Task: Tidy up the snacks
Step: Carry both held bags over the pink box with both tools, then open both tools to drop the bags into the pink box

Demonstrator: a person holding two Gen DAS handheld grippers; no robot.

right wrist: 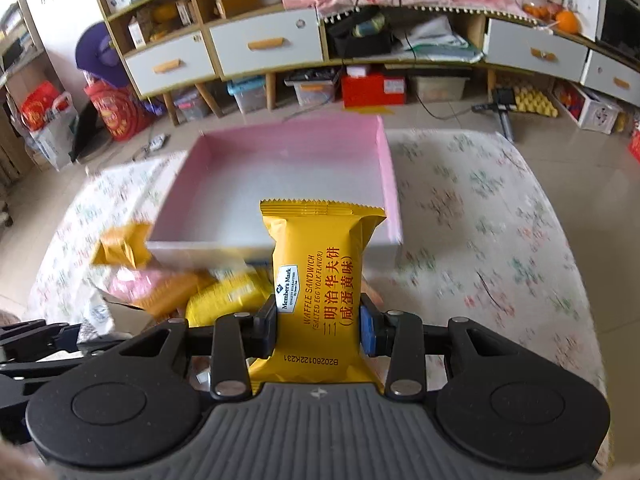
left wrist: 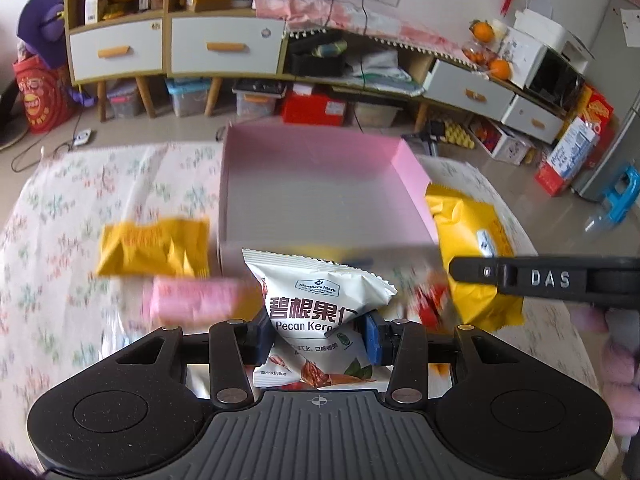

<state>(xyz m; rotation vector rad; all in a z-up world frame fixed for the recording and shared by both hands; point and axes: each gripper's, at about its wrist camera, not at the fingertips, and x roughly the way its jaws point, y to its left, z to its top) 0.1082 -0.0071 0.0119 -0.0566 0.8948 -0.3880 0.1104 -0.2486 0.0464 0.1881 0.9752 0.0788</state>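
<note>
- Nearest the left wrist camera, the left gripper (left wrist: 318, 334) pinches a white pecan pack (left wrist: 320, 308) between its blue pads, jaws narrowed onto the crinkled foil; the pack has a serrated top seal and dark print.
- Nearest the right wrist camera, the right gripper (right wrist: 318, 330) clamps a yellow waffle pack (right wrist: 320, 280) at mid-height, jaws narrow; the glossy pillow-shaped wrapper stands upright with red lettering and a zigzag top seal.
- Just beyond the left gripper, loose snacks lie on the table: a blurred pink bar (left wrist: 196, 298), a crumpled yellow wrapper (left wrist: 154, 246) to its left rear and a small red pack (left wrist: 430, 300) to the right.
- At the right edge of the left view, the right gripper's black arm, lettered DAS, crosses in front of a large yellow bag (left wrist: 468, 216).
- Past the held packs sits a pink box (right wrist: 288, 184), open-topped, square, with smooth thin walls; no snack shows inside it.
- Under everything, a pale floral tablecloth (right wrist: 480, 208) covers the table.
- Farthest off, a wooden cabinet (right wrist: 264, 46) with white drawers and orange handles lines the wall above storage bins on a tiled floor.
</note>
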